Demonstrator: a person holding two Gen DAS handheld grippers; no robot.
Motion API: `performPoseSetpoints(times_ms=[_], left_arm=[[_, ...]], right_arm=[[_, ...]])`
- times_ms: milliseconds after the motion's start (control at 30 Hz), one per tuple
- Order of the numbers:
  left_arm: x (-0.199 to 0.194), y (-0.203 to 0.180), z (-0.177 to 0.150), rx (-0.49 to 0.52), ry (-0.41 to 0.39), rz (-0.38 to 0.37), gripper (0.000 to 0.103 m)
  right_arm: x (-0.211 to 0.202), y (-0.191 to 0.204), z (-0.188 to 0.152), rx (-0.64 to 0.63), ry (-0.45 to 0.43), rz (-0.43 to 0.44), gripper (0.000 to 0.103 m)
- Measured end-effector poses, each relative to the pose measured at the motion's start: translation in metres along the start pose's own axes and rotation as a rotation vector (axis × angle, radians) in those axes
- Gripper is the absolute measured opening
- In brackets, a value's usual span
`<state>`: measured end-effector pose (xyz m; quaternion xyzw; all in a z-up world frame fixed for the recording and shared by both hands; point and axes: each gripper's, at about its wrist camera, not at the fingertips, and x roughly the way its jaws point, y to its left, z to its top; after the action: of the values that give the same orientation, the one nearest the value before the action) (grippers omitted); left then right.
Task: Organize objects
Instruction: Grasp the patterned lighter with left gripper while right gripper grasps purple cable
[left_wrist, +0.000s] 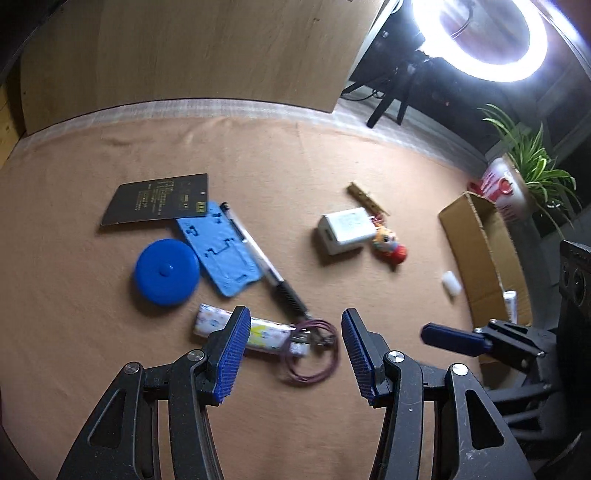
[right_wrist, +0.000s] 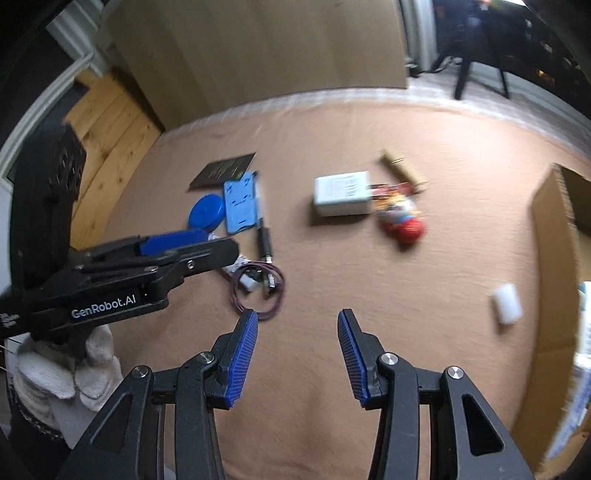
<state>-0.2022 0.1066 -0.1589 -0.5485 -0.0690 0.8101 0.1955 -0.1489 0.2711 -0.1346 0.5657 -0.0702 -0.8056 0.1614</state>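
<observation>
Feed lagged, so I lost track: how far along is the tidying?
Done: the box seems to hold an item or two at its near end. In hand: nothing; left gripper and right gripper are both open. Left: cable, pen, charger, blue disc, doll still on the cloth.

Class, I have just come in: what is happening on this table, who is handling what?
A person holds a gripper in each hand above a table strewn with small things. The left gripper hangs open over a coiled cable and a patterned packet; the right gripper is open and empty beside it. A charger, a pen, a blue disc and a toy figure lie loose. A cardboard box stands at the right.
</observation>
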Motion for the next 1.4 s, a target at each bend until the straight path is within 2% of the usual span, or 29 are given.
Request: performPoseSetpoints(times_ms=[100,300,500,567,633,700,767,1000,1133,1300,1367,1400], left_arm=[[0.007,0.008,0.002,-0.008,0.014,0.003,0.048],[0.019,0.007,0.002,0.007,0.043,-0.006,0.042],[0.029,0.003,0.002,0.020,0.057,-0.003,0.036],[0.030,0.004,0.003,0.017,0.061,-0.002,0.033],[0.029,0.005,0.002,0.024,0.064,0.001,0.031],[0.028,0.005,-0.001,0.037,0.067,0.008,0.029],[0.026,0.007,-0.005,0.039,0.068,0.010,0.028],[0.022,0.015,-0.024,0.061,0.093,0.024,0.028],[0.016,0.020,-0.034,0.045,0.087,0.004,0.028],[0.008,0.013,-0.046,0.085,0.089,0.001,0.028],[0.004,0.008,-0.049,0.111,0.084,0.013,0.037],[0.002,0.004,-0.051,0.126,0.079,0.033,0.050]], right_arm=[[0.019,0.012,0.004,-0.022,0.023,-0.022,0.041],[0.045,0.018,0.008,-0.038,0.055,-0.087,0.038],[0.054,0.020,0.008,-0.057,0.054,-0.121,0.036],[0.055,0.022,0.007,-0.079,0.053,-0.146,0.033],[0.055,0.024,0.006,-0.115,0.058,-0.188,0.024],[0.055,0.025,0.004,-0.147,0.066,-0.229,0.020],[0.054,0.022,0.004,-0.155,0.073,-0.234,0.019],[0.049,0.010,-0.004,-0.158,0.087,-0.221,0.014],[0.046,0.004,-0.008,-0.156,0.096,-0.236,0.011],[0.038,-0.008,-0.013,-0.128,0.103,-0.217,0.009],[0.035,-0.010,-0.014,-0.119,0.097,-0.197,0.009],[0.032,-0.010,-0.015,-0.119,0.089,-0.192,0.009]])
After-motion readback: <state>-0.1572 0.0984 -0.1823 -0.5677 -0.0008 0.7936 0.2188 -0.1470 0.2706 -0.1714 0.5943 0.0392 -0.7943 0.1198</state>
